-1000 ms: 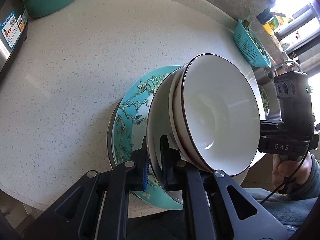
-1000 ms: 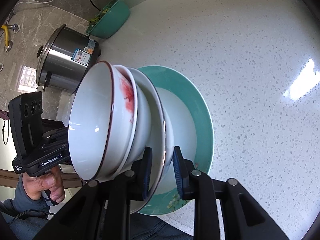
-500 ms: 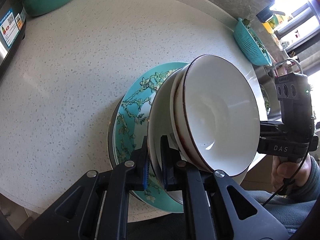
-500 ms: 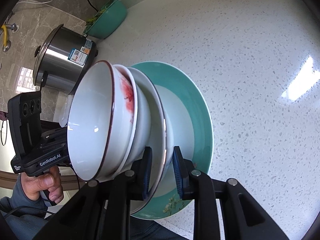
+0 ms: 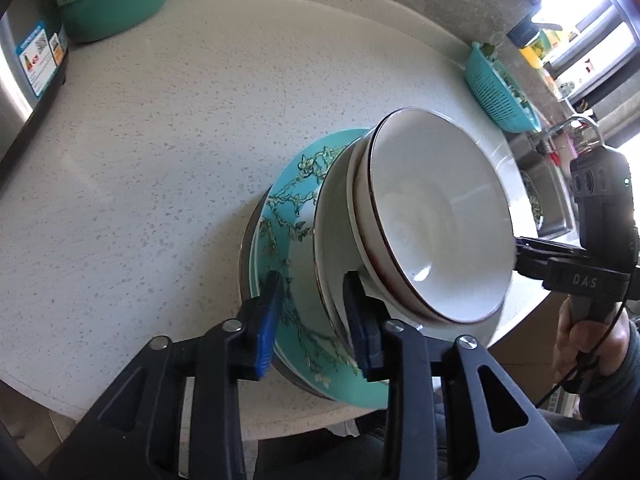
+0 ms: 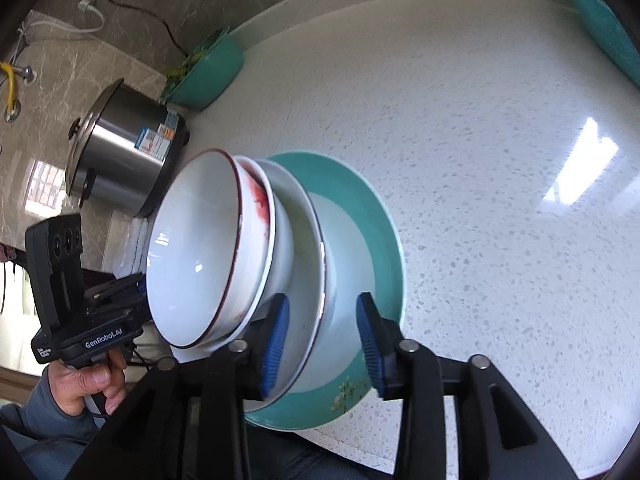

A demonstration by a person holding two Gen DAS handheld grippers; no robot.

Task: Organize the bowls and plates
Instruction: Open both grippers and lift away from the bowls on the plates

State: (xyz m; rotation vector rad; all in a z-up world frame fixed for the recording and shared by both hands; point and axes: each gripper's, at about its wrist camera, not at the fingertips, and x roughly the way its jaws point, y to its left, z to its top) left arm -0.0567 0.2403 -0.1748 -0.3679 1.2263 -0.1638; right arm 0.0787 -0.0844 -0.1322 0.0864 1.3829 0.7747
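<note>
A stack stands on the white speckled counter (image 5: 160, 160). A teal flowered plate (image 5: 288, 240) (image 6: 384, 248) carries a white plate (image 5: 332, 216) (image 6: 308, 280) with two nested bowls; the top white bowl (image 5: 432, 216) (image 6: 196, 248) has a dark rim, and the one below shows red marks (image 6: 260, 208). My left gripper (image 5: 316, 320) straddles the white plate's near rim, its jaws opening, its pads off the rim. My right gripper (image 6: 323, 338) straddles the opposite rim, also opening with gaps on both sides.
A steel rice cooker (image 6: 124, 152) and a teal bowl of greens (image 5: 112, 4) stand at the back. A teal colander (image 5: 500, 84) sits by the sink (image 5: 548, 200). The stack is close to the counter's front edge. A hand (image 6: 84, 384) holds each gripper.
Both grippers were shut on the white plate's rim; now their jaws have spread apart and released it. The stack stays in place on the counter.
</note>
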